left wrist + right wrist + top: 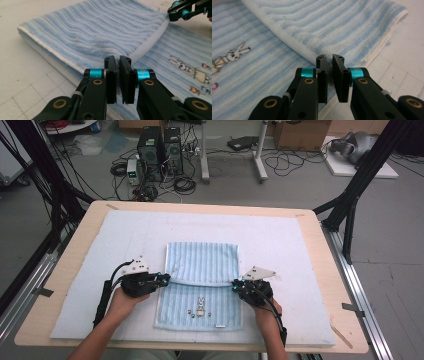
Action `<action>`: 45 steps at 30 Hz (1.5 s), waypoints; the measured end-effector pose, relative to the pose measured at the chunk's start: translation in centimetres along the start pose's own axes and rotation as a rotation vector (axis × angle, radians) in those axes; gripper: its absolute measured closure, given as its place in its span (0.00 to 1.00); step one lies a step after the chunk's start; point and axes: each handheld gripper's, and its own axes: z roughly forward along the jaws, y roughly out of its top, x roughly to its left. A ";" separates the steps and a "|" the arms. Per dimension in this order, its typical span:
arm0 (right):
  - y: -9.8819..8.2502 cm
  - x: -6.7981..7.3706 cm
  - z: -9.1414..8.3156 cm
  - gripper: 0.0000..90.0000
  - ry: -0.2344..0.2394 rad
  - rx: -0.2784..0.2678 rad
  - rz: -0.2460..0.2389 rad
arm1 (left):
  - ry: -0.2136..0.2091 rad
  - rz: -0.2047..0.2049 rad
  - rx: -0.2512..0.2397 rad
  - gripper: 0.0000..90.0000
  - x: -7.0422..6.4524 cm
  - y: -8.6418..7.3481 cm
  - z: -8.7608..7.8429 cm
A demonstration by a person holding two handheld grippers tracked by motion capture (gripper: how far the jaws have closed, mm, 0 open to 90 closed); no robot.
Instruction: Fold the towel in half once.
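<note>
Beyond the worktop's far edge we see a grey floor strewn with cables. Two black computer towers stand there, beside white table legs and cardboard boxes.

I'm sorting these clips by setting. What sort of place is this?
Probably a lab or workshop rather than a home: a black metal frame surrounds the table, two computer towers stand on the floor among loose cables, and cardboard boxes sit behind.

Towel far half folded over, hiding layer beneath; embroidered figures too small to identify.
</note>
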 end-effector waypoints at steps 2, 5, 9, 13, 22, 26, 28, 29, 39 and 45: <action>0.1 0.3 -0.3 0.92 0.001 -0.005 -0.010 | -0.004 -0.007 -0.008 0.93 -0.1 -0.2 -0.3; 0.2 0.7 -0.8 0.92 0.004 -0.014 -0.026 | -0.019 -0.009 -0.010 0.93 -0.4 -0.5 -0.7; 0.0 1.4 -1.8 0.92 0.012 -0.025 -0.034 | -0.052 -0.033 -0.013 0.93 -1.0 -1.1 -1.5; -0.5 2.4 -2.8 0.92 0.028 -0.033 -0.046 | -0.067 -0.046 -0.022 0.93 -1.6 -1.7 -2.3; -1.3 3.9 -4.5 0.92 0.053 -0.057 -0.047 | -0.094 -0.076 -0.044 0.93 -2.9 -3.0 -3.6; -1.9 4.5 -5.4 0.95 0.069 -0.061 -0.051 | -0.114 -0.075 -0.039 0.93 -3.7 -3.5 -4.1; -2.4 4.7 -5.8 0.95 0.077 -0.064 -0.047 | -0.126 -0.067 -0.033 0.93 -4.2 -3.8 -4.2; -2.6 4.8 -5.9 0.95 0.076 -0.058 -0.047 | -0.130 -0.062 -0.027 0.93 -4.4 -3.9 -4.2; -4.0 5.5 -6.8 0.97 0.108 -0.077 -0.022 | -0.160 -0.063 -0.013 0.93 -5.1 -4.7 -4.8; -4.3 6.5 -7.8 0.97 0.113 -0.082 -0.038 | -0.186 -0.052 -0.008 0.93 -5.8 -4.8 -5.6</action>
